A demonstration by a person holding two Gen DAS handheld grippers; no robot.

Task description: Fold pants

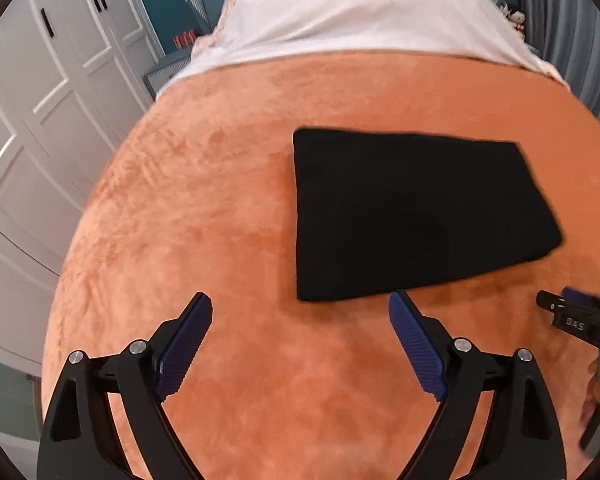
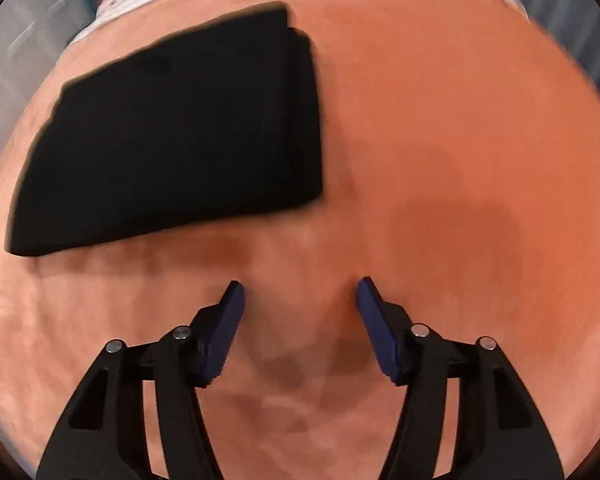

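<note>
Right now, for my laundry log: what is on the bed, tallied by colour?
Black: 1, the folded pants
Orange: 1, the blanket
White: 1, the sheet
Total: 3

Bright, even indoor light, soft shadows on the orange blanket (image 2: 440, 128) under the gripper fingers (image 2: 228, 332), strong fisheye bending and dark corners, motion blur smearing the right view, black pants (image 1: 412, 216) without detail.

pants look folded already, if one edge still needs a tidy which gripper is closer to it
Probably left. The left gripper is open with one pad at the near edge of the black pants. The right gripper, also open, hangs over bare orange blanket, off their side.
</note>
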